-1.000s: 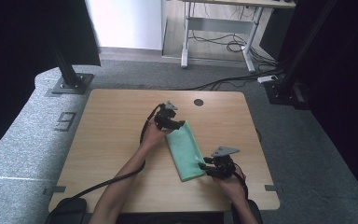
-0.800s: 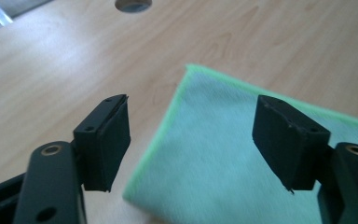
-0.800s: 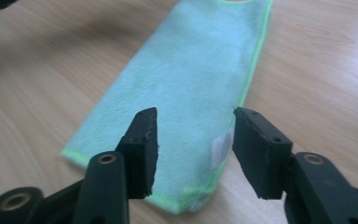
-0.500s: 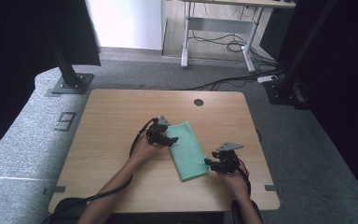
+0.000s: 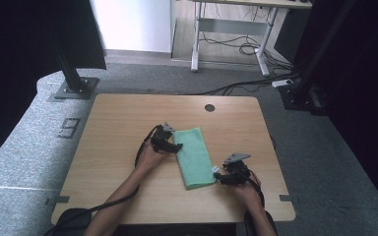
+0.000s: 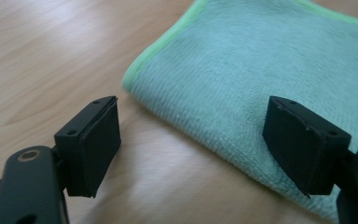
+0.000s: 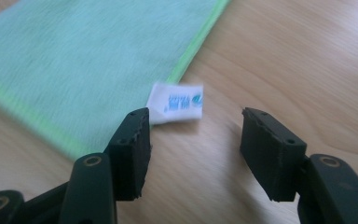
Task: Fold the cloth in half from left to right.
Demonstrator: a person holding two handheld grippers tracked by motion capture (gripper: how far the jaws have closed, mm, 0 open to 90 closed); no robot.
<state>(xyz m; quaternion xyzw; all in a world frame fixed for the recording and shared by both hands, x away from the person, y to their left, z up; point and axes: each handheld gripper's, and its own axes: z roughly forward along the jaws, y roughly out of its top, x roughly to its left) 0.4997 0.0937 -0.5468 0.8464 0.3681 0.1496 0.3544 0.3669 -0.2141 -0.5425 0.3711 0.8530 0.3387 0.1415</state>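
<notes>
Cloth (image 5: 194, 157) folded, lying flat; left gripper (image 5: 173, 145) and right gripper (image 5: 220, 176) released, jaws just opening, empty, at opposite corners.

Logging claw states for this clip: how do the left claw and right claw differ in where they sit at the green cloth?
The left claw sits at the green cloth's far left edge; the right claw sits at its near right corner, by the white tag. Both have just been opening, gripping nothing.
</notes>
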